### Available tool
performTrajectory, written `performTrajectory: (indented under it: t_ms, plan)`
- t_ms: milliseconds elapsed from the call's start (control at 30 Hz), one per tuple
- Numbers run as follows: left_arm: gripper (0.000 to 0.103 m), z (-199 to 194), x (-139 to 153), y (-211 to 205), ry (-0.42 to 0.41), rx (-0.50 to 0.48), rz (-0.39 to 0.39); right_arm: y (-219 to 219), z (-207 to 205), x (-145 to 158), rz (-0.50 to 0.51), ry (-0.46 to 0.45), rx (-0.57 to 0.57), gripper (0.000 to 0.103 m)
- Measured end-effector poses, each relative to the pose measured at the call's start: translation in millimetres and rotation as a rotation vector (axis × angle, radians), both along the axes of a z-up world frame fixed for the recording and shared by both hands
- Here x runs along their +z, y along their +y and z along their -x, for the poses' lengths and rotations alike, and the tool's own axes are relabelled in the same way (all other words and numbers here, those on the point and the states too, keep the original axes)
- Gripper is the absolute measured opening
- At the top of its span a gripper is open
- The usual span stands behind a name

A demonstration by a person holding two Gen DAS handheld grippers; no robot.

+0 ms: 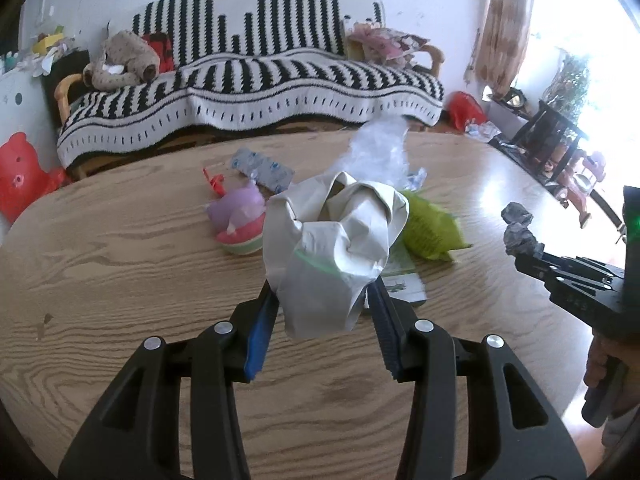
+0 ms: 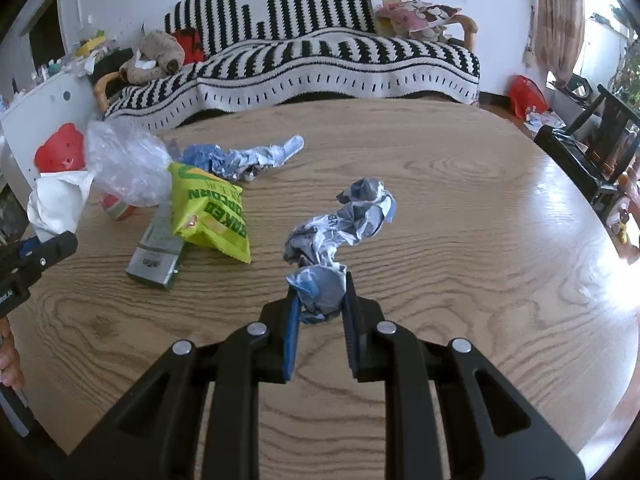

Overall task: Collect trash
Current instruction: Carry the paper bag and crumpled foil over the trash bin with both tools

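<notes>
My left gripper (image 1: 322,294) is shut on a crumpled white bag (image 1: 332,248) and holds it above the wooden table (image 1: 120,280); the bag also shows in the right wrist view (image 2: 58,204). My right gripper (image 2: 320,294) is shut on a crumpled grey-blue wrapper (image 2: 336,232) above the table (image 2: 460,240); that wrapper shows at the right of the left wrist view (image 1: 518,230). On the table lie a green popcorn bag (image 2: 208,212), a clear plastic bag (image 2: 128,164), a crumpled blue foil wrapper (image 2: 240,158), a flat green-grey box (image 2: 158,248) and a pink cup (image 1: 240,224).
A striped sofa (image 2: 320,64) stands behind the table with a plush toy (image 2: 156,60) on it. A red bear stool (image 1: 20,176) is at the left. Dark chairs (image 2: 592,148) and a red bag (image 2: 526,96) are at the right.
</notes>
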State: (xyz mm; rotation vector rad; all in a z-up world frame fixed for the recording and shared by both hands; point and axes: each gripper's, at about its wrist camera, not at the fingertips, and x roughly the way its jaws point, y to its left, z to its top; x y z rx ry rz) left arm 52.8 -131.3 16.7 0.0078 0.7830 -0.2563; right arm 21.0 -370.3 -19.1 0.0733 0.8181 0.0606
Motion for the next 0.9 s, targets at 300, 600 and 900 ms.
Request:
performTrajectory:
  t_ms: [300,600,900]
  plan:
    - [0.044,71.9,30.0,-28.3,-0.017,-0.064,0.069,-30.7,74.1,37.7,-0.019,-0.066,-0.034,0.020]
    - [0.045,167.7,48.1,-120.4,-0.008,-0.303,0.054,-67.6,176.3,73.9,-0.043,-0.153,-0.080,0.020]
    - [0.045,206.4,8.1,-153.8,0.150,-0.353,0.080,-96.0,263.3,47.2,-0.104,-0.109,-0.108,0.020]
